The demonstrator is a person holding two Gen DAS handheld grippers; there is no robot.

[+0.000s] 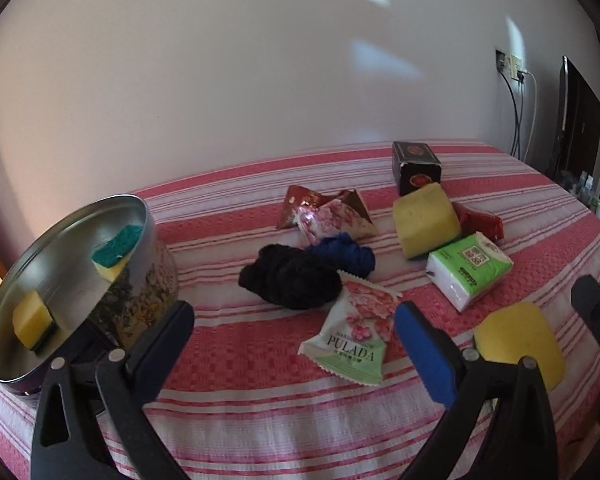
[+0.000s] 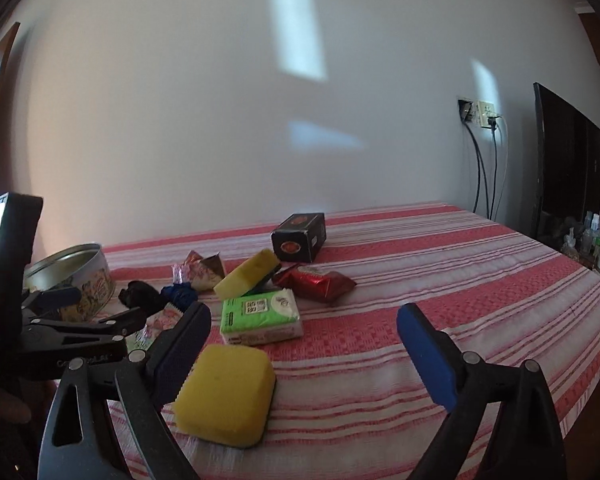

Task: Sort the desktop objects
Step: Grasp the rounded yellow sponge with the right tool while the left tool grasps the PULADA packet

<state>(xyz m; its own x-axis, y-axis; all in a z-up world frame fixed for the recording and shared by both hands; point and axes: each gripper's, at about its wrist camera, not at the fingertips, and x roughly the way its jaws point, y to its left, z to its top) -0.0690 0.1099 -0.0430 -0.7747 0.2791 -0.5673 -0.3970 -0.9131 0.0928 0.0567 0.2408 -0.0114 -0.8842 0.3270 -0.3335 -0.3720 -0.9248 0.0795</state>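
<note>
My left gripper (image 1: pixel 294 316) stands open over the striped cloth, and a PULADA snack packet (image 1: pixel 352 336) lies just beyond its fingers. At its left stands a round tin (image 1: pixel 148 216) holding two yellow-green sponges (image 1: pixel 116 252). My right gripper (image 2: pixel 304 316) is open too. A yellow sponge (image 2: pixel 224 392) lies flat by its left finger, with the right pad well clear of it. Behind it lie a green tissue pack (image 2: pixel 260 316), another yellow sponge (image 2: pixel 246 274), a red packet (image 2: pixel 316 282) and a black box (image 2: pixel 300 236). Black cloth (image 1: pixel 292 280) and blue cloth (image 1: pixel 340 252) sit mid-table.
Pink and red snack packets (image 1: pixel 328 212) lie behind the cloths. A white wall backs the table. Sockets with hanging cables (image 2: pixel 480 112), a dark screen (image 2: pixel 564 168) and small bottles (image 2: pixel 596 240) stand past the table's right edge.
</note>
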